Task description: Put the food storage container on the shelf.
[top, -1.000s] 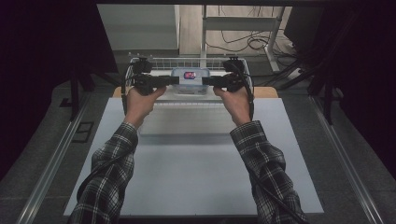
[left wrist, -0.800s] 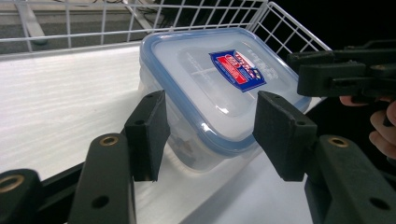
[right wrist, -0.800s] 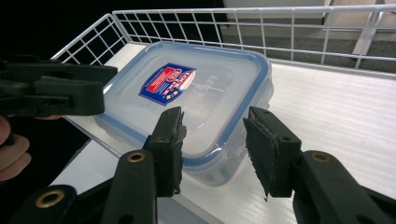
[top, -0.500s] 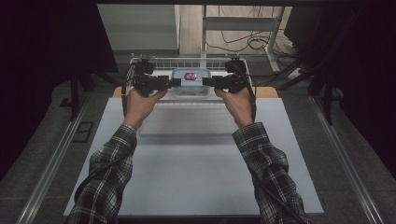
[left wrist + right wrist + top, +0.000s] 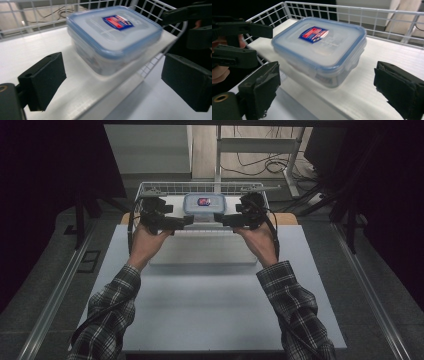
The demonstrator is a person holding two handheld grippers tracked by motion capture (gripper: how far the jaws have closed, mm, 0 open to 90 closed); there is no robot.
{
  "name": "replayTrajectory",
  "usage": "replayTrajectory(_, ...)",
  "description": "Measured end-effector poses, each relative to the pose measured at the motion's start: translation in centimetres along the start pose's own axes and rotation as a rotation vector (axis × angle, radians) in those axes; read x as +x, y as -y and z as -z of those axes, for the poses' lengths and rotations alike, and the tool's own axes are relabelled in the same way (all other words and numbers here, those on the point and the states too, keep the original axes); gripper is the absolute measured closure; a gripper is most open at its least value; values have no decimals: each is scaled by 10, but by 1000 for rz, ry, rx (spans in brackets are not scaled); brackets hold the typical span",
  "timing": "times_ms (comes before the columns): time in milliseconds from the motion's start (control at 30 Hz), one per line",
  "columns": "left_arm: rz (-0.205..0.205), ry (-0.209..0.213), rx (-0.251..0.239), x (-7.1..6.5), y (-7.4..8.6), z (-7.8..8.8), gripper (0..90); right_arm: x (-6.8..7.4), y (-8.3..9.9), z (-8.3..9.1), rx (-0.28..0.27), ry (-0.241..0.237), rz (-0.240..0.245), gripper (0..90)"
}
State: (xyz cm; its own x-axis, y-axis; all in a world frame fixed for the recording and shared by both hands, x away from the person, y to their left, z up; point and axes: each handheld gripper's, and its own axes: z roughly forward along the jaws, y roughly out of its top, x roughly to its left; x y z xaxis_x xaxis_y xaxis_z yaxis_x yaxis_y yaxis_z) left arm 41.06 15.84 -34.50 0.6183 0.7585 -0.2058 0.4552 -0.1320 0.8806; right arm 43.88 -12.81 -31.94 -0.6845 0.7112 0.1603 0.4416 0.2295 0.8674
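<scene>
Container: a clear plastic food box (image 5: 204, 206) with a blue-rimmed snap lid and a red-and-blue label, at the upper centre of the high view. It sits flat on the white board (image 5: 82, 92) inside the white wire basket (image 5: 150, 186).
Place in gripper views: the food box (image 5: 112, 37) is in the upper middle of the left gripper view, and in the centre of the right gripper view (image 5: 319, 47), close to the near edge of the board.
How it handles: I judge it stiff and rather light; the walls and the lid are smooth, so it can slip. Something dark shows through the wall, but I cannot tell what.
Where to hold: the two short side walls under the lid rim look best, one gripper on each side, so the rim stops a slide.
Left gripper: the left gripper (image 5: 186, 220) is at the left of the box. Its jaws have just been opening and now stand wide apart. The box is ahead of them, not pressed by the pads.
Right gripper: the right gripper (image 5: 220, 219) is at the right of the box. Its jaws have also just been opening and now stand wide apart, with no touch on the box.
Pose of the hands: both forearms, in checked sleeves, come from the bottom of the high view. The hands are level, and the jaws point inward to each other.
</scene>
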Motion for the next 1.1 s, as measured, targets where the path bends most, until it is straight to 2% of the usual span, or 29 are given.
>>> replayTrajectory(167,-67,-28,1,-7,11,8,21,2,14,-1,17,-7,33,28)
replayTrajectory(300,-77,-25,-13,-11,17,16,14,3,25,-3,18,-17,34,21)
replayTrajectory(500,-118,-30,-25,-21,27,26,15,11,35,2,3,-18,61,16)
replayTrajectory(633,-138,-20,-31,-29,45,33,16,17,46,10,15,-16,72,16)
replayTrajectory(767,-154,-39,-36,-35,74,41,2,23,83,26,24,-31,88,15)
replayTrajectory(800,-160,-49,-42,-36,83,44,2,23,83,26,24,-31,88,15)
replayTrajectory(833,-158,-54,-43,-38,93,46,0,25,103,35,24,-34,96,14)
replayTrajectory(867,-156,-64,-44,-40,104,49,0,25,103,35,24,-34,96,14)
replayTrajectory(933,-140,-66,-52,-43,128,53,0,27,126,44,28,-29,91,12)
replayTrajectory(967,-137,-78,-41,-44,141,54,0,28,150,52,31,-14,97,10)
replayTrajectory(1000,-136,-94,-38,-46,155,56,0,28,150,52,31,-14,97,10)
replayTrajectory(1100,-142,-130,-14,-50,194,58,0,30,188,59,69,7,99,3)
